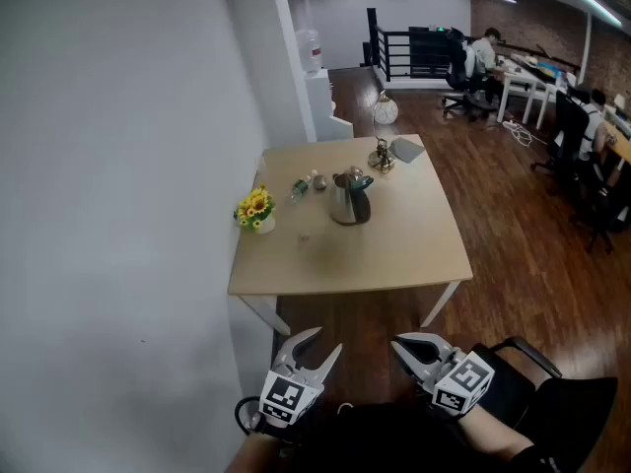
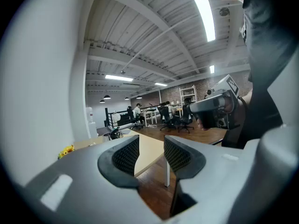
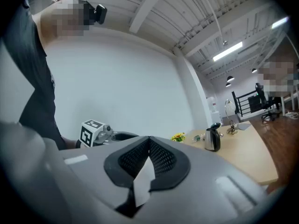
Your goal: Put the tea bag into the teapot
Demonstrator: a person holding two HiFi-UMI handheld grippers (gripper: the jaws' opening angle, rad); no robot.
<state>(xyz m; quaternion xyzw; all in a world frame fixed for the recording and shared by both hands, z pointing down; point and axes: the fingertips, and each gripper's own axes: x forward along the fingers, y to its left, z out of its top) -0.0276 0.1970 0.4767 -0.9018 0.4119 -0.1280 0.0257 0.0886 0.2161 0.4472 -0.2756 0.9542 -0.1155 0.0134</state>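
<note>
R tongs [image 3: 148, 146] pinch white slip [image 3: 143, 181]; rest hidden. L tongs [image 2: 152, 148] apart.

Tabletop [image 1: 394, 249]: pale tan wood, plain. Floor [image 1: 523, 254]: dark brown planks with a gloss. Wall [image 1: 118, 166]: flat off-white, unpatterned; we note red-brown brick [image 1: 532, 13] far back.

Teapot [image 1: 348, 200]: silver metal, with a dark lid and handle. Flowers [image 1: 255, 206]: yellow heads and green leaves in a white pot.

Left tool [image 1: 326, 342] and right tool [image 1: 409, 344]: light grey bodies. We record black pads [image 2: 127, 155] with a fine mesh pattern on both. Marker cubes [image 1: 284, 398]: white faces with black square patterns.

Slip [image 3: 142, 183] between the right tool's pads: plain white.
</note>
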